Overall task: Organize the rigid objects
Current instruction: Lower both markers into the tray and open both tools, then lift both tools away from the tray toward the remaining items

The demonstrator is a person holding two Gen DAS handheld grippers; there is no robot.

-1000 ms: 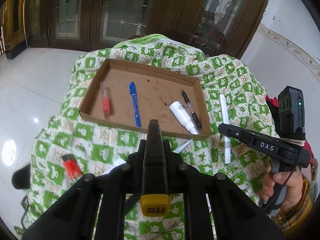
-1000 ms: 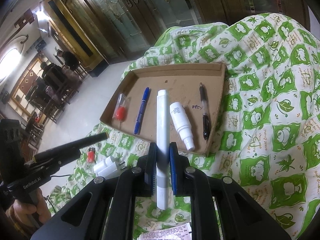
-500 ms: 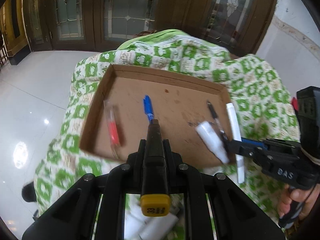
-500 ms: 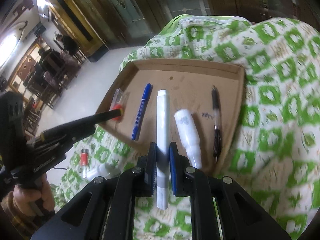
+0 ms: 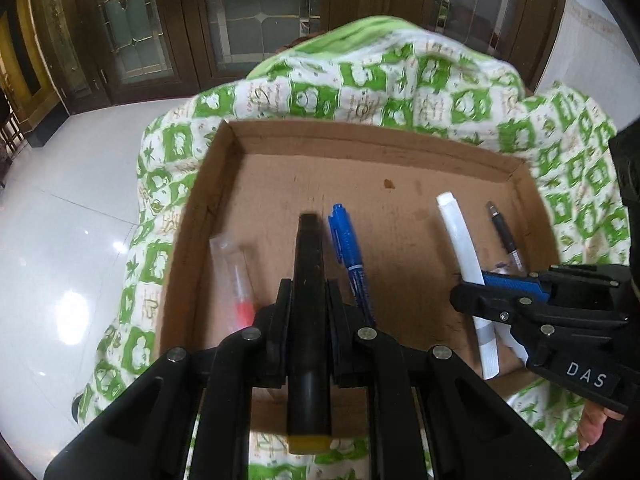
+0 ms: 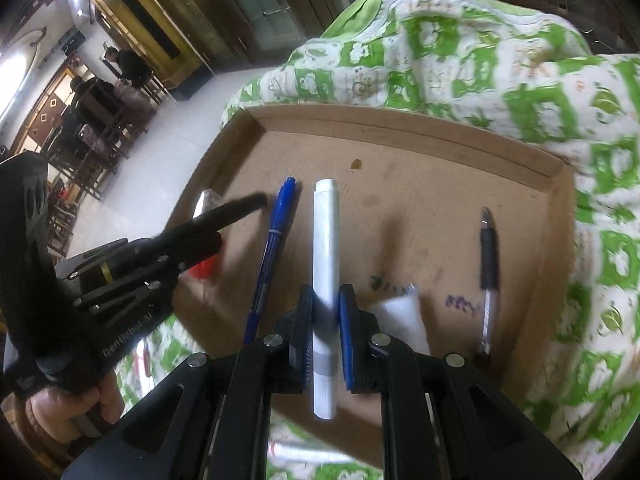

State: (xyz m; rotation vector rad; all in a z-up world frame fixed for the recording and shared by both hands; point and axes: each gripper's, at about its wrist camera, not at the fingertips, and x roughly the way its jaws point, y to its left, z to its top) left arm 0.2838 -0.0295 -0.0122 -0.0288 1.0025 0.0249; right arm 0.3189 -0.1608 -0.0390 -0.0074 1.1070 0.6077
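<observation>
A shallow cardboard tray lies on a green-and-white quilt. My left gripper is shut on a black marker with a yellow end and holds it over the tray's left part. My right gripper is shut on a white marker and holds it over the tray's middle; it also shows in the left wrist view. In the tray lie a blue pen, a clear tube with a red part, a black pen and a white bottle.
The quilt drapes over a raised surface with glossy white floor to the left. Dark wooden glazed doors stand behind. Several white objects lie on the quilt below the tray's near edge.
Both grippers have moved forward over the tray with their markers still held. The tray now fills both views, and the loose items on the quilt have dropped out of the left view.
</observation>
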